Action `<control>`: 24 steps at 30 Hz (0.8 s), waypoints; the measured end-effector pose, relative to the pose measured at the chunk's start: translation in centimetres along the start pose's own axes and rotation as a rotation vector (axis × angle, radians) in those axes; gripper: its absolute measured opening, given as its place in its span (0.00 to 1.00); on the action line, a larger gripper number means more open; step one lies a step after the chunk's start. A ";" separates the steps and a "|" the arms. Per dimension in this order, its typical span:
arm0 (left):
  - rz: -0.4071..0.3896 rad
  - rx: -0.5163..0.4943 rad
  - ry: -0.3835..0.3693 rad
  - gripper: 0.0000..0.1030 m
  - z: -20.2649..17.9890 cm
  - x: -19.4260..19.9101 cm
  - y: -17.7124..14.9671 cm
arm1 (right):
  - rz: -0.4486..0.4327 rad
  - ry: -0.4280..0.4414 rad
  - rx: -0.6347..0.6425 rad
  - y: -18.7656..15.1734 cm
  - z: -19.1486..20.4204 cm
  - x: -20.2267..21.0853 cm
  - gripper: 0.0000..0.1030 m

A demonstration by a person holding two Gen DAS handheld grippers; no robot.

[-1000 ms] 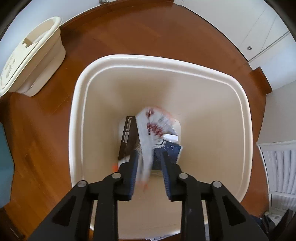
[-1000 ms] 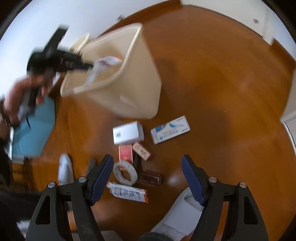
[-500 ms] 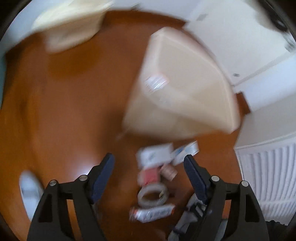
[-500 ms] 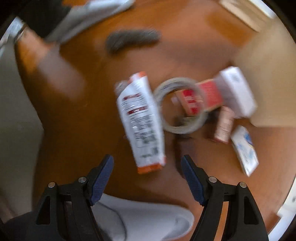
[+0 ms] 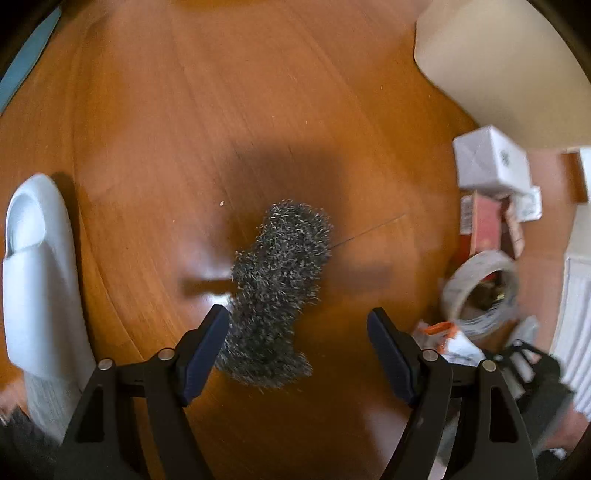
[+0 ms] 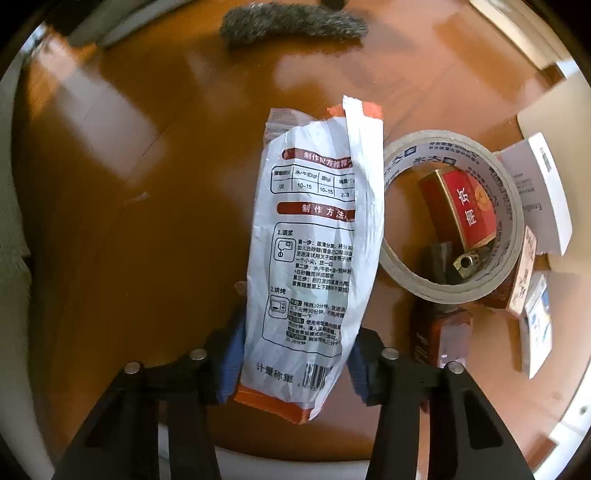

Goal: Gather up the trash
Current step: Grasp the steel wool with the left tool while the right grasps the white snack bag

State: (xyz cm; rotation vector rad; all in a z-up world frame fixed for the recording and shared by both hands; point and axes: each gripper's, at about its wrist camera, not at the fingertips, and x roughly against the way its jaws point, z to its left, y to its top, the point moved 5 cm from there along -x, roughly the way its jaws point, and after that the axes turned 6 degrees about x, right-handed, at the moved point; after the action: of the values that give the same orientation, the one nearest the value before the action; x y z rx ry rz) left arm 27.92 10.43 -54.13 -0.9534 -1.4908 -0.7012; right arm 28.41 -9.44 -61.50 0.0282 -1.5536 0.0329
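My left gripper [image 5: 297, 343] is open just above a grey fuzzy sock [image 5: 277, 291] that lies on the wooden floor, its lower end between my fingers. My right gripper [image 6: 295, 354] has its jaws closed against the sides of a white and orange printed food bag [image 6: 314, 258] lying on the floor. The sock also shows at the top of the right wrist view [image 6: 291, 26]. The cream trash bin [image 5: 498, 62] stands at the upper right of the left wrist view.
Beside the bag lie a tape roll [image 6: 454, 218], a red box [image 6: 465, 206], white boxes [image 6: 543, 192] and a dark brown packet [image 6: 439, 332]. A white slipper [image 5: 33, 273] is at the left. A white radiator [image 5: 576, 325] is at the far right.
My left gripper dropped a wrapper in the bin, opened wide and swung down over the sock. My right gripper came down and closed around the printed bag.
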 end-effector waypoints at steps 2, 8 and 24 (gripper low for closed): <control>0.009 -0.029 0.047 0.75 0.0 -1.2 -0.1 | -0.012 0.020 -0.040 -0.2 -0.1 0.3 0.28; 0.014 -0.058 0.131 0.75 1.0 -3.1 -0.2 | -0.088 0.115 -0.121 -0.8 0.3 4.1 0.17; -0.052 0.005 0.052 0.22 0.3 1.0 -0.3 | -0.436 -0.042 -0.443 2.1 -17.6 33.8 0.17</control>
State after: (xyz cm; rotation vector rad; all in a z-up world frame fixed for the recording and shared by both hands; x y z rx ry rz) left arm 27.54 10.68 -53.16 -0.8892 -1.4754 -0.7536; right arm 46.51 -6.58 -27.98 0.0161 -1.5380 -0.6578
